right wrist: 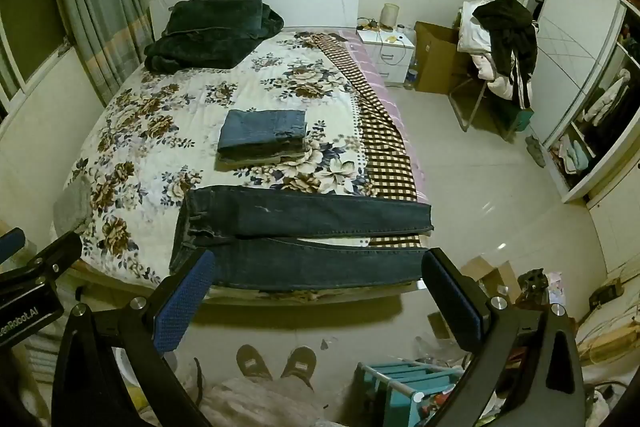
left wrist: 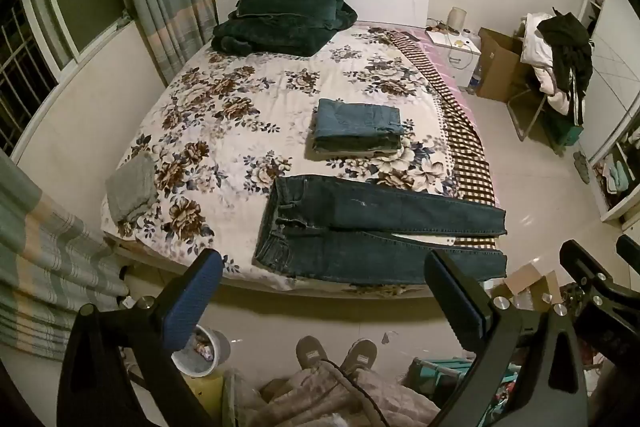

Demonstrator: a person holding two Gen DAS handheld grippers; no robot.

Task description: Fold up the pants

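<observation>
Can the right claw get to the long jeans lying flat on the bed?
Probably yes. The right claw is open, holds nothing, and hangs just off the bed's near edge. The flat jeans lie along that edge with nothing in between.

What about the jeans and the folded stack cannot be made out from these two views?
- Spread jeans: near waist corner hidden by the right gripper fingers, right wrist view.
- Folded stack: number of garments too small to count, both views.
- Grey cloth: blurred, unidentifiable, left wrist view.
</observation>
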